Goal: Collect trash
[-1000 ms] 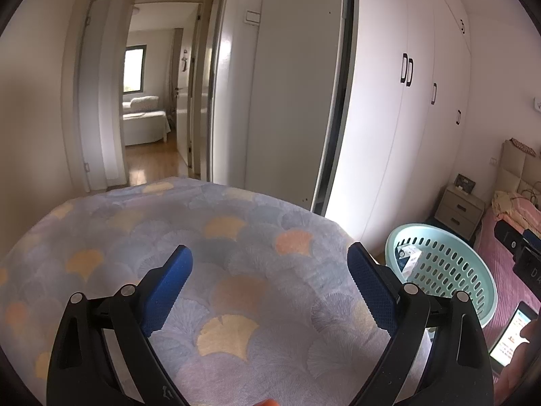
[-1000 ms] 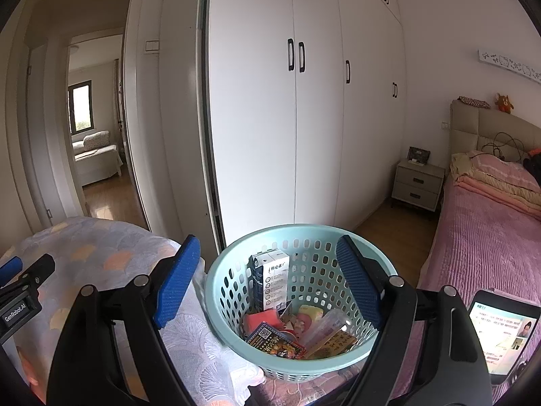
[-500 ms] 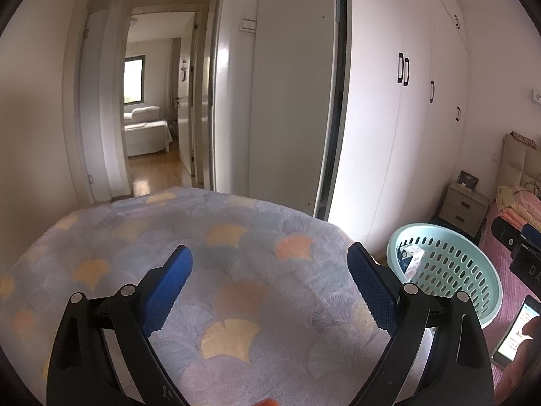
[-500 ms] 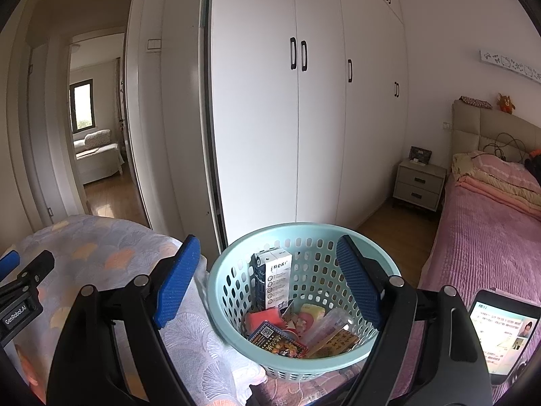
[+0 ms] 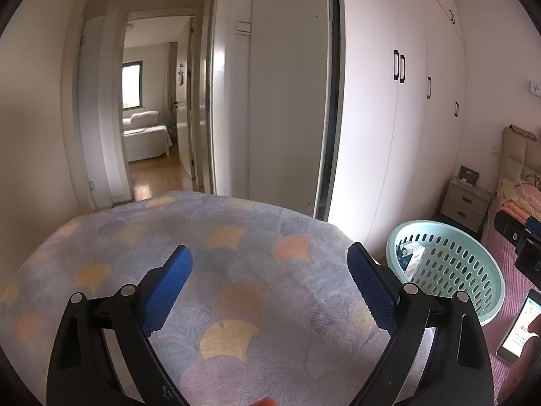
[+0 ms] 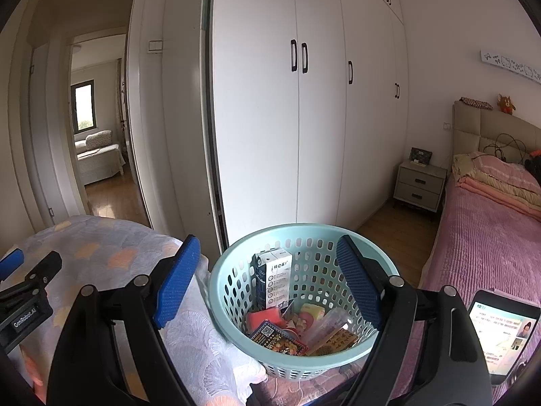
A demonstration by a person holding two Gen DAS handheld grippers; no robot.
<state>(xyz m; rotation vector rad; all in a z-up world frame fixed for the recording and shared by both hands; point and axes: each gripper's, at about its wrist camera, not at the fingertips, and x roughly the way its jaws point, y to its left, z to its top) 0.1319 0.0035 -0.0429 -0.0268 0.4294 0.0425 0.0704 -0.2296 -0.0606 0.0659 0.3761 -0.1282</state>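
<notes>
- Left gripper (image 5: 268, 272): blue-padded jaws spread wide, nothing between them; it hangs above a blanket (image 5: 189, 257) patterned with pale blue, yellow and orange fan shapes.
- Right gripper (image 6: 265, 270): jaws likewise wide apart and holding nothing; it points down over the basket (image 6: 236, 324).
- Basket: light teal plastic with a perforated wall, resting at the edge of the blanket, beside the pink bedspread (image 6: 483, 237). In the left wrist view it lies to the right of the left gripper (image 5: 487, 270).
- Trash, all inside the basket: an upright white carton (image 6: 275, 279) leaning at the rear wall, a dark printed packet (image 6: 279, 338) at the front, a clear wrapper (image 6: 329, 321), and small pink and yellow pieces between them.
- Phone (image 6: 500, 331): lit screen, lying on the bedspread to the right of the basket.
- Background: white wardrobe (image 6: 304, 118) with black handles, and a nightstand (image 6: 421, 184) beside the bed's head.
</notes>
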